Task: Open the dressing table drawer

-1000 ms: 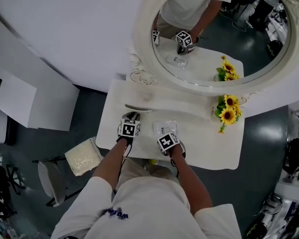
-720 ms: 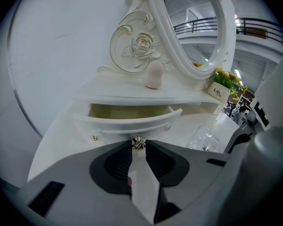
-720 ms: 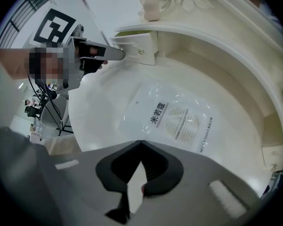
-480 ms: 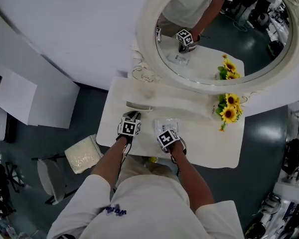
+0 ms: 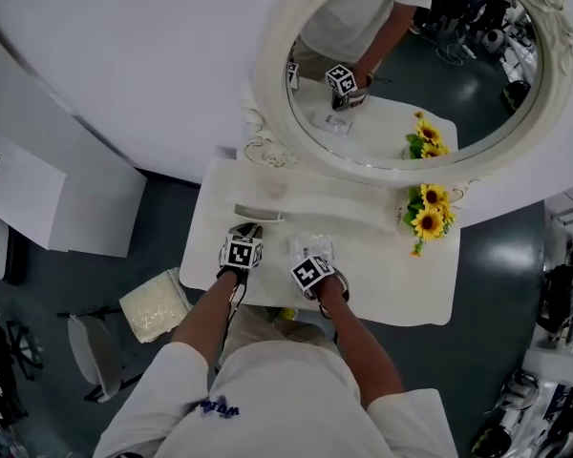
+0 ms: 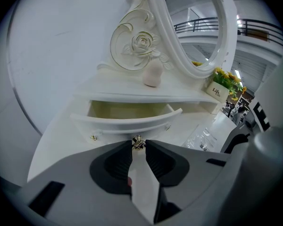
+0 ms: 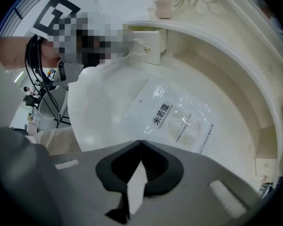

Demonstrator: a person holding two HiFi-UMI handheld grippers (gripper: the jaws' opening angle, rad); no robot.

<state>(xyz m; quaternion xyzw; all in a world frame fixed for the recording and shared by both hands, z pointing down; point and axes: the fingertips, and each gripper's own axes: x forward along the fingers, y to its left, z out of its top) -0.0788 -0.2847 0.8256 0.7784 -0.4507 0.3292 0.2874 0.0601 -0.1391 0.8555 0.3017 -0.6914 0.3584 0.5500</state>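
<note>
The white dressing table [image 5: 401, 284] has a small curved drawer [image 5: 258, 215] below its mirror, pulled out with its pale inside showing [image 6: 127, 111]. My left gripper [image 5: 245, 230] is shut on the drawer's little brass knob [image 6: 138, 143], which sits pinched between the jaw tips [image 6: 138, 144]. To its right, my right gripper [image 5: 312, 267] points steeply down over the tabletop, shut [image 7: 141, 142] with nothing in it. Just beyond its tips lies a clear sachet [image 7: 177, 121] with printed lettering, flat on the table [image 5: 310, 248].
A large oval mirror [image 5: 411, 65] in an ornate white frame stands behind the drawer. A pot of sunflowers [image 5: 425, 219] sits at the back right. A small pink vase [image 6: 152, 75] rests on the shelf above the drawer. A cushioned stool [image 5: 153, 303] stands left of the table.
The head view has shifted slightly. Both grippers keep their places, the left still on the knob and the drawer still out.
</note>
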